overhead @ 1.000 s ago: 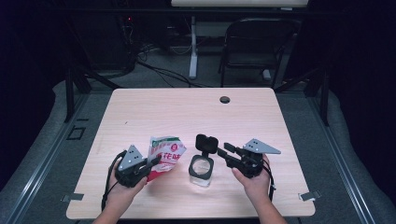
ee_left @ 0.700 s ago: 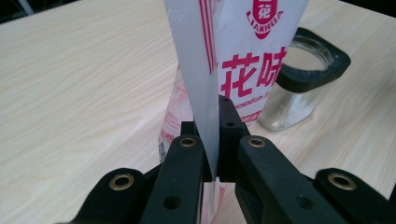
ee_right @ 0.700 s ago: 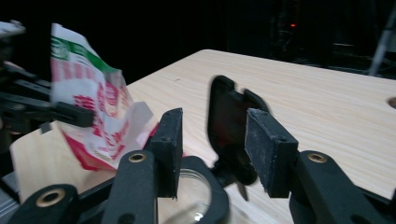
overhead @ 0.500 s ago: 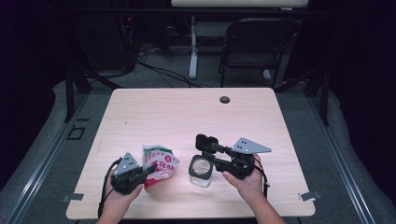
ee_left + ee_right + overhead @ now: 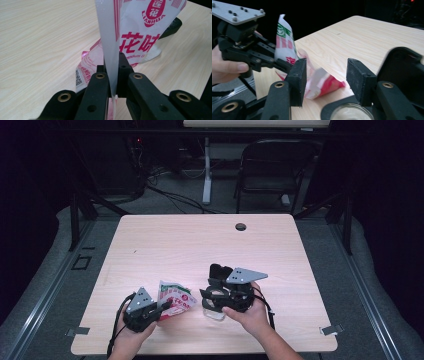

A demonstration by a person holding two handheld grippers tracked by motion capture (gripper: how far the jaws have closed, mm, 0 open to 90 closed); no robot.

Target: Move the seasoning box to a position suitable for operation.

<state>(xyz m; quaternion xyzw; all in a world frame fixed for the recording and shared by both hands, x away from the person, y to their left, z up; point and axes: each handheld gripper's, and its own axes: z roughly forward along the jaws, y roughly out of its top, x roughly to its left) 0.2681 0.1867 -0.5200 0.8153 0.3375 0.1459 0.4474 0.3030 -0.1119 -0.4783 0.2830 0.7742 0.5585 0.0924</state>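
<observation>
The left claw (image 5: 162, 307) is clamping shut on the white edge of a red and white packet (image 5: 173, 299), and in the left gripper view that edge (image 5: 110, 50) is standing upright, pinched thin between the two black jaws. The rest of the packet is spreading out beyond the jaw tips, its printed face with red characters tilting off to the right of the claw and its lower part resting on the worktop (image 5: 37, 37) just ahead of it. The person's left hand (image 5: 131, 332) is wrapping around the gripper body behind the claw, with a cable trailing back from it.

The right claw (image 5: 325, 75) is standing well open with nothing pinched in it; its jaws have just been opening, and no pad is pressing on anything. Just below and between the jaws a clear glass jar (image 5: 352, 113) is sitting on the worktop, its round mouth showing at the near end of the claw; in the high view the jar (image 5: 214, 312) is lying under the gripper. A black lid (image 5: 218, 271) is hanging open just past the claw, on its far side. Beyond the open jaws, in the right gripper view, the packet (image 5: 322, 83) is lying close by, with the left claw (image 5: 284, 65) gripping it farther off. The right hand (image 5: 250, 315) is holding the gripper from behind. The worktop (image 5: 200, 245) is stretching away beyond both claws, with a small dark hole (image 5: 241, 226) near its far edge
</observation>
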